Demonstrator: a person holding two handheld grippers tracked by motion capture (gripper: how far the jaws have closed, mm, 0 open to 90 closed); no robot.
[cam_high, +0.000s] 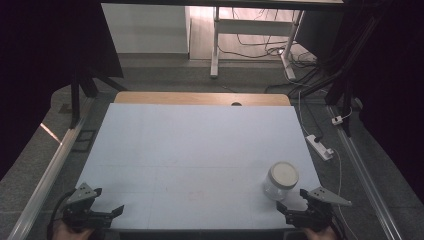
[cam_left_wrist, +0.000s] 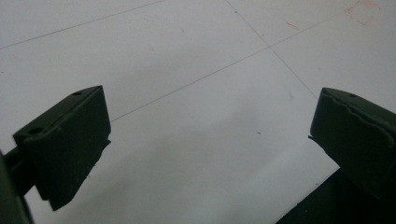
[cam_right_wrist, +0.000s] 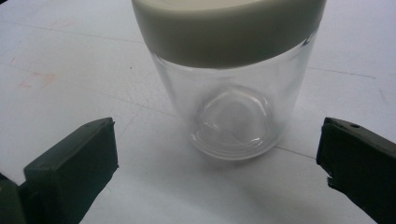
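Now we are holding both grippers low at the near edge of the table (cam_high: 200, 135), which is covered in a pale sheet marked with faint thin lines. Our right gripper (cam_high: 292, 200) is sitting at the near right corner with its jaws spread wide, and nothing is between them. Just ahead of it, the glass jar (cam_high: 280, 181) is standing upright on the sheet with its white lid (cam_high: 283, 174) on. In the right gripper view the jar (cam_right_wrist: 232, 107) is rising just beyond the two black jaws, centred on the gap between them; no jaw is touching the glass. Its clear wall is showing a bare bottom, so it is probably empty, though the lid (cam_right_wrist: 229, 28) is hiding the upper part.

Our left gripper (cam_high: 111, 200) is resting at the near left corner, well apart from the jar, jaws also gaping wide. In the left gripper view we are looking at bare sheet (cam_left_wrist: 201, 107) between the jaws, crossed by faint lines, with a few reddish marks (cam_left_wrist: 364, 11) at the top right.
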